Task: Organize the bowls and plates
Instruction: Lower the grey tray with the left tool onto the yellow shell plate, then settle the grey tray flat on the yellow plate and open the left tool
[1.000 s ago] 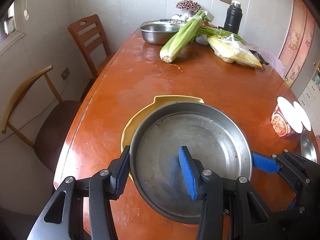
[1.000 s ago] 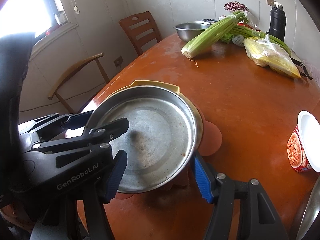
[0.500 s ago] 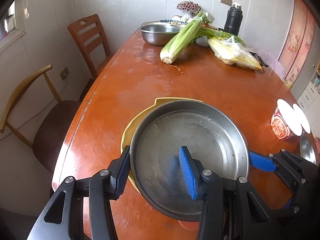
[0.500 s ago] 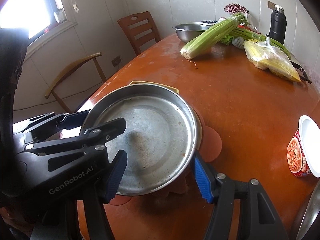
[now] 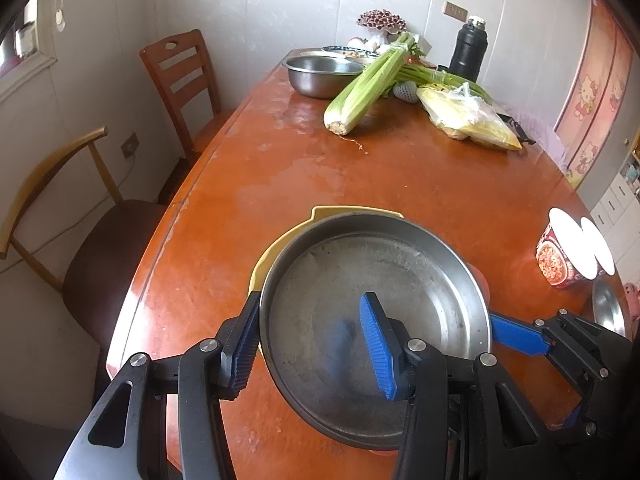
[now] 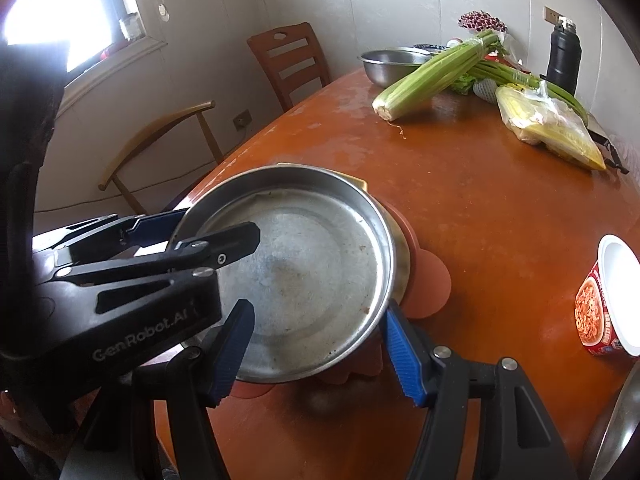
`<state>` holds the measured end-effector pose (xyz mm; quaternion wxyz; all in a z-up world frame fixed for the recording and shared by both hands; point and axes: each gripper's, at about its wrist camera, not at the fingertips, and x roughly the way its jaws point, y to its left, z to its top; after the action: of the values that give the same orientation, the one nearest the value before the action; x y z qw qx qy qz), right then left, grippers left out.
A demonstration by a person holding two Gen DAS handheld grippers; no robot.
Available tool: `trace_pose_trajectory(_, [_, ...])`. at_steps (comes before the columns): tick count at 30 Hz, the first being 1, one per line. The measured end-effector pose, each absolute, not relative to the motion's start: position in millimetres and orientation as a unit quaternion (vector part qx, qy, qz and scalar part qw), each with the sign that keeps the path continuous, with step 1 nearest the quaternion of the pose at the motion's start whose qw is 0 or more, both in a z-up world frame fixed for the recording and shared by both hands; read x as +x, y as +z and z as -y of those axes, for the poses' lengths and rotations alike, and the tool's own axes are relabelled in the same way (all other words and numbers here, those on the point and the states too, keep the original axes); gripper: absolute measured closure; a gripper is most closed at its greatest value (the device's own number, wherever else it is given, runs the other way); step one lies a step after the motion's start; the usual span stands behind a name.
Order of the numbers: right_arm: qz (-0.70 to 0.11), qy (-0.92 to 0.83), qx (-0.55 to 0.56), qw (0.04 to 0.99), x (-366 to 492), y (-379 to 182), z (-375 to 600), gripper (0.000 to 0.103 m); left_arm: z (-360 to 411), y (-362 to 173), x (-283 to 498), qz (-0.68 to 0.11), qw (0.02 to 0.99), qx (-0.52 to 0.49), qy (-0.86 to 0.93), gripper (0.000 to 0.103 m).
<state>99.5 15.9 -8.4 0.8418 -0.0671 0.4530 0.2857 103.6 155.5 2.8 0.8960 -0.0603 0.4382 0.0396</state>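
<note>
A round steel plate [image 5: 372,312] [image 6: 308,272] rests on a yellow dish [image 5: 340,213], whose rim peeks out behind it, with a reddish plate [image 6: 428,276] under both. My left gripper [image 5: 312,348] stands open astride the steel plate's near-left rim, one finger outside it and one over its inside. My right gripper [image 6: 316,348] is open around the plate's near-right rim; its blue finger [image 5: 516,334] shows in the left wrist view. Whether the pads touch the rim I cannot tell.
On the orange table [image 5: 400,168] stand a steel bowl [image 5: 324,74], celery [image 5: 368,84], a bagged yellow item [image 5: 468,120], a black flask [image 5: 468,54] at the far end, and an instant noodle cup [image 5: 568,256] at right. Another steel plate's edge [image 5: 608,308] lies beyond it. Two chairs [image 5: 180,80] stand at left.
Both grippers and the steel plate have shifted slightly toward the near table edge, so less of the yellow dish shows. The jaws stay open.
</note>
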Motion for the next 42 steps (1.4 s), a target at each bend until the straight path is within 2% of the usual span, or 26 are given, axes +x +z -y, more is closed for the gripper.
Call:
trace_pose_trajectory(20, [-0.441,0.292,-0.070,0.846,100.4,-5.2,-15.6,0.038,-172.1,28.8,83.1,-0.413,0.906,-0.082,0.048,0.053])
trace_pose_trajectory(32, [-0.418,0.274,-0.132,0.856,99.1,-12.0,-25.1,0.037,-187.5,13.6,80.3,-0.436,0.891,-0.104,0.072,0.052])
trace_pose_trajectory(38, [-0.410,0.275,-0.122,0.861,99.9,-8.5,-18.5,0.029,-188.0,8.0,82.2,-0.445,0.885,-0.120,0.064,0.051])
trace_pose_trajectory(42, [-0.403,0.281,-0.118,0.863,99.8,-3.8,-15.7,0.027,-189.2,3.2,83.5,-0.451,0.881,-0.129,0.066,0.048])
